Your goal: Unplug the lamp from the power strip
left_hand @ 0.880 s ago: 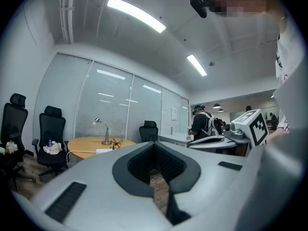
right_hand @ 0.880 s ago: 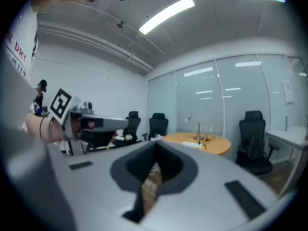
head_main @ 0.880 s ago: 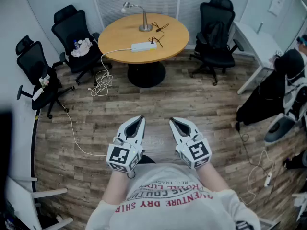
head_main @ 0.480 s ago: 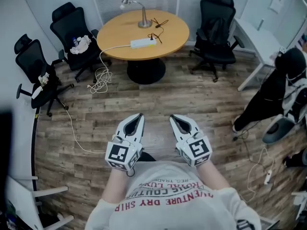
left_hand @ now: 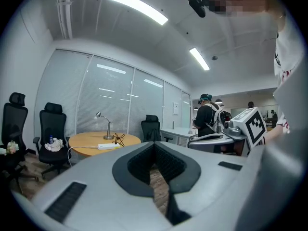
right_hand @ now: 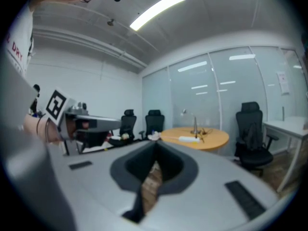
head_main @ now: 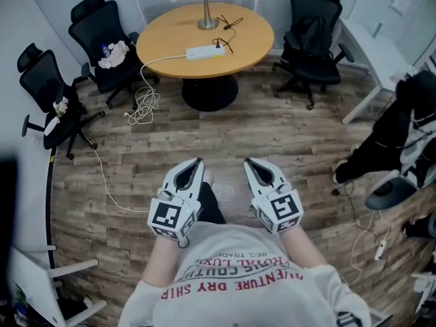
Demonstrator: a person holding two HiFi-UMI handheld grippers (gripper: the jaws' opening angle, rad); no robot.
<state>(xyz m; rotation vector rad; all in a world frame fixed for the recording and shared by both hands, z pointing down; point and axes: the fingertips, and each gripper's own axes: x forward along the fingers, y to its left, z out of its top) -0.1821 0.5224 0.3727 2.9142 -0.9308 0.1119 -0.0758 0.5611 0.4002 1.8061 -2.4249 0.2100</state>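
A silver gooseneck lamp (head_main: 204, 9) stands at the far side of the round wooden table (head_main: 170, 36), its black cord (head_main: 223, 41) running to a white power strip (head_main: 206, 52) on the tabletop. Both grippers are held close to my chest, well short of the table. My left gripper (head_main: 197, 162) and right gripper (head_main: 251, 162) point level toward it, jaws shut and empty. The left gripper view shows the lamp (left_hand: 103, 124) and strip (left_hand: 108, 146) far beyond the shut jaws (left_hand: 154, 146). The right gripper view shows the same lamp (right_hand: 193, 121) and strip (right_hand: 188, 139) past its jaws (right_hand: 156, 146).
Black office chairs (head_main: 102, 39) (head_main: 48, 94) (head_main: 317, 29) ring the table. The strip's white cable (head_main: 143, 104) drops to the wood floor in a loose coil. A white desk (head_main: 378, 53) and a person in black (head_main: 402, 128) are at the right.
The table and chairs have slid slightly in the head view as I step toward them; a dark leg now shows between the grippers. Both grippers keep their pose, jaws shut.
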